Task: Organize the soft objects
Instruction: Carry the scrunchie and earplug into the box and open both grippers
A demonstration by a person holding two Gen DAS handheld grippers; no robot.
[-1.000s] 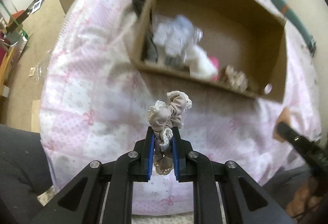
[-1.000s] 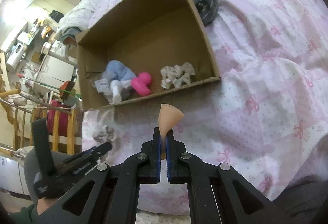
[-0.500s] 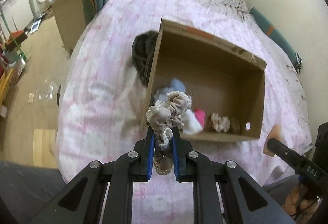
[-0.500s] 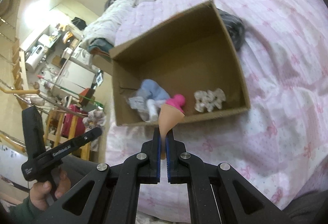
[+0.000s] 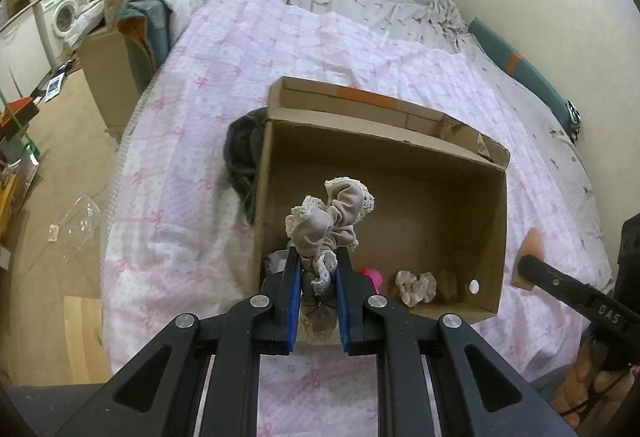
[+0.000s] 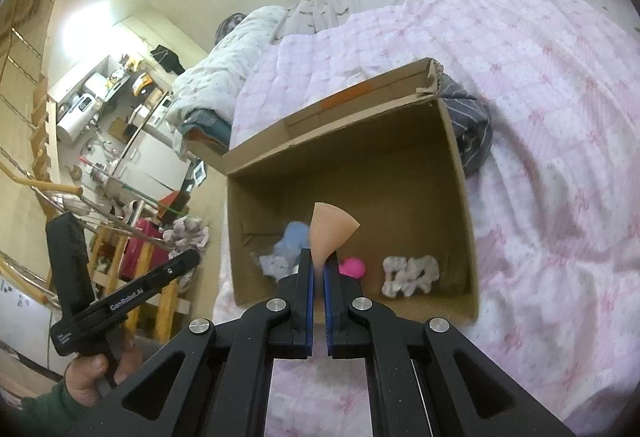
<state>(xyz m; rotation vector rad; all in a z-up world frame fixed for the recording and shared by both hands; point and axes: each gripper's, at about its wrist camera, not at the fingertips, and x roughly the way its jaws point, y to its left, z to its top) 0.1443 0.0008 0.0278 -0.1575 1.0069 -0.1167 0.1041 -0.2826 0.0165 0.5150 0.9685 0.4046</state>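
The left gripper (image 5: 316,269) has its jaws clamped on a beige, lace-edged scrunchie (image 5: 330,213), which bulges above the jaws and hangs over the near-left part of the open cardboard box (image 5: 502,237). The right gripper (image 6: 317,269) has its jaws pressed together on the thin end of a peach wedge sponge (image 6: 330,227), held over the near wall of the same box. The likeliest slip, as I judge it, is a release too near the front rim, at 6 o'clock of the opening: a light scrunchie could catch on the cardboard edge or snag its lace on a pad and tumble onto the pink bedspread (image 5: 240,49) instead. The two grippers also sit close together over one box, so crossing paths could knock either piece loose. Inside the box, along the near wall, lie a pale blue-and-white soft bundle (image 6: 286,249) at about 7 o'clock, a bright pink item (image 6: 352,268) at 6 and a cream lace scrunchie (image 6: 410,275) toward 5; the far half is bare cardboard. A dark striped garment (image 6: 470,133) lies outside, against the box wall.
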